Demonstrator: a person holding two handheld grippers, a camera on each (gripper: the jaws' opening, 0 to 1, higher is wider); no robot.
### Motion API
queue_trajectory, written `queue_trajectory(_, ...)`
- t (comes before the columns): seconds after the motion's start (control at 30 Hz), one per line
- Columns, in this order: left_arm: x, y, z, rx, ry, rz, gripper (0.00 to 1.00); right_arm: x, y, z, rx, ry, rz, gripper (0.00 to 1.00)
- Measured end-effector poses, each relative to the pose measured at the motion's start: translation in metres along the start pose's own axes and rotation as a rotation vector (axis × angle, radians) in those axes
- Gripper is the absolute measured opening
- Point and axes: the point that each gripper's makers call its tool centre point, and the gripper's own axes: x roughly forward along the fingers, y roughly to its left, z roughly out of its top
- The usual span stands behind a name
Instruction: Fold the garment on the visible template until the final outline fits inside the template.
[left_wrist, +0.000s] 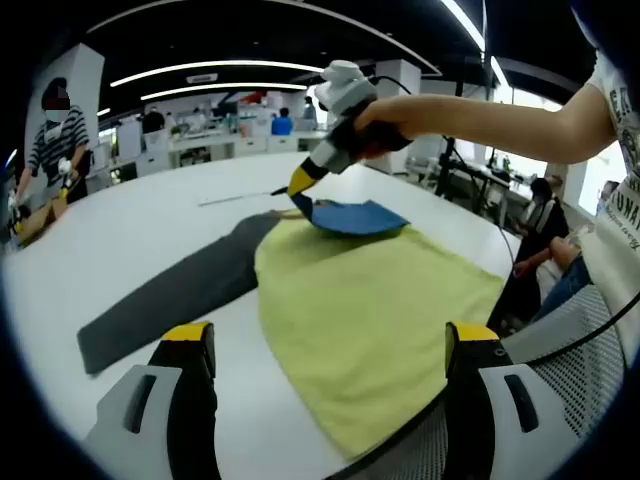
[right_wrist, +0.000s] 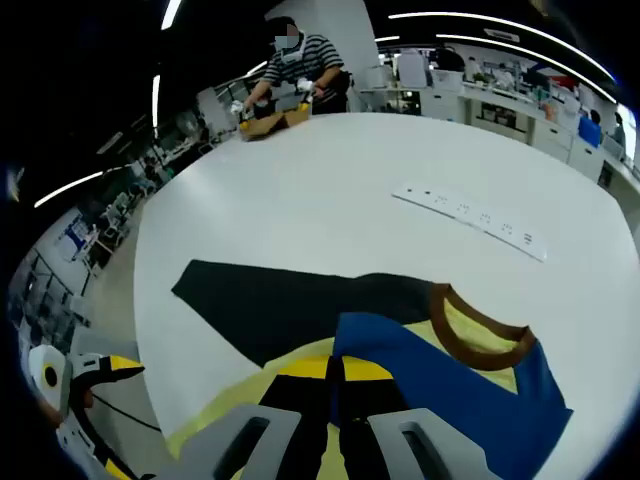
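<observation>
A yellow cotton T-shirt with blue sleeves and brown collar (left_wrist: 370, 310) lies on the white round surface (left_wrist: 120, 250), partly over a dark grey flat template (left_wrist: 170, 295). The right claw (left_wrist: 303, 183) pinches the blue sleeve (right_wrist: 440, 385), lifting it. The left claw (left_wrist: 330, 350) hovers open above the shirt's hem.
</observation>
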Motion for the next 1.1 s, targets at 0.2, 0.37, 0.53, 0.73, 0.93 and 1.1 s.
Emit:
queue_trajectory(0.2, 0.001, -0.002, -0.001, 0.003, 0.004, -0.003, 0.92, 0.009, 0.016, -0.002, -0.019, 0.013, 0.023, 0.00)
queue_trajectory(0.37, 0.000, -0.002, 0.002, -0.005, -0.012, -0.002, 0.93, 0.016, 0.024, -0.006, -0.042, 0.030, 0.031, 0.00)
queue_trajectory(0.53, -0.002, -0.002, 0.001, -0.008, -0.010, -0.001, 0.93, 0.027, 0.028, -0.010, -0.051, 0.036, 0.036, 0.00)
queue_trajectory(0.73, -0.003, -0.003, 0.000, -0.008, -0.006, 0.000, 0.93, 0.039, 0.030, -0.020, -0.002, 0.043, 0.057, 0.00)
queue_trajectory(0.93, -0.005, -0.002, 0.000, -0.009, -0.007, 0.003, 0.94, 0.041, 0.038, -0.021, 0.021, 0.031, 0.099, 0.00)
queue_trajectory(1.1, -0.005, -0.001, 0.001, -0.002, -0.007, 0.002, 0.95, 0.035, 0.036, -0.018, 0.004, 0.022, 0.094, 0.18)
